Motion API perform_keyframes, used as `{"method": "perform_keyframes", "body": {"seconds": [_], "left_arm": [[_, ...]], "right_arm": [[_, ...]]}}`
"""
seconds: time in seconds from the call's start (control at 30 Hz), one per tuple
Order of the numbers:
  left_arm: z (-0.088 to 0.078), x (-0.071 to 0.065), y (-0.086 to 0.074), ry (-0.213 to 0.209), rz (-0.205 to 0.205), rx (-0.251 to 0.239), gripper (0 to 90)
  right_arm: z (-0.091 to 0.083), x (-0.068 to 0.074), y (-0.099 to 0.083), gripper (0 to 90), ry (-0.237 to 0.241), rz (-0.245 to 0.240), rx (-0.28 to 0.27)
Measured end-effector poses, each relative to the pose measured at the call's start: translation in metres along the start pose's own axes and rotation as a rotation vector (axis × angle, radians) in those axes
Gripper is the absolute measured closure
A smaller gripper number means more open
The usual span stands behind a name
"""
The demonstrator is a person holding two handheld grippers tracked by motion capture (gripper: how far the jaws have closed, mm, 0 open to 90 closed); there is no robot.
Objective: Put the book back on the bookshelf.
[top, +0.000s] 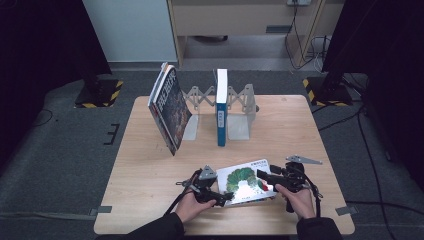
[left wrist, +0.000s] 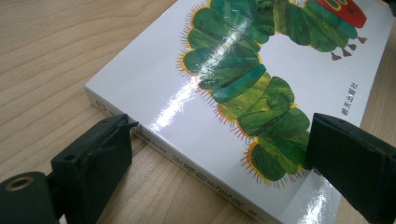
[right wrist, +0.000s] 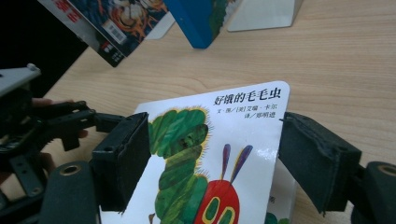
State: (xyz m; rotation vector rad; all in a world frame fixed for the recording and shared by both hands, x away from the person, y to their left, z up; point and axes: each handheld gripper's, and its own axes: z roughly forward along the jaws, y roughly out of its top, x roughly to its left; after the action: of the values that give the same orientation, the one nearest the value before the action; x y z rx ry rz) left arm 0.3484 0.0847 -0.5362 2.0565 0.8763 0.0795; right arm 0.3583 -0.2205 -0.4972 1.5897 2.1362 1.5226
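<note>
High view: caterpillar book (top: 246, 181) flat on table (top: 150, 170) near front edge, between both tongs. Left gripper view: left tongs (left wrist: 219, 163) released, straddling book corner. Right gripper view: right tongs (right wrist: 215, 161) clamped across the lifted cover.

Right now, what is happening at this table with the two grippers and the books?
A person works on a white caterpillar picture book lying flat near the front edge of the table. The left gripper has open jaws astride the book's spine corner. The right gripper straddles the front cover, which looks slightly lifted; whether its pads press on it is unclear. Farther back, a blue book stands upright in the rack, and a dark book leans tilted beside it.
</note>
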Motion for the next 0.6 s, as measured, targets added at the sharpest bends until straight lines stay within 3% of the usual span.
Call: {"method": "perform_keyframes", "body": {"seconds": [0.1,0.2,0.3,0.6], "left_arm": [[0.0002,0.001,0.0003,-0.01,-0.008,0.0,4.2],[0.0007,0.0004,0.0004,-0.009,-0.011,-0.003,3.6],[0.0009,0.0,0.0004,-0.006,-0.008,-0.002,3.6],[0.0011,0.0002,0.0005,-0.01,-0.017,-0.004,2.2]], "right_arm": [[-0.0042,0.0002,0.0017,26.0,0.032,0.016,-0.031],[-0.005,0.0018,0.0018,25.5,0.031,0.004,-0.041],[-0.004,0.0013,-0.0002,24.8,0.023,0.01,-0.02],[-0.0095,0.0013,-0.0032,25.7,0.062,0.042,-0.006]]}}
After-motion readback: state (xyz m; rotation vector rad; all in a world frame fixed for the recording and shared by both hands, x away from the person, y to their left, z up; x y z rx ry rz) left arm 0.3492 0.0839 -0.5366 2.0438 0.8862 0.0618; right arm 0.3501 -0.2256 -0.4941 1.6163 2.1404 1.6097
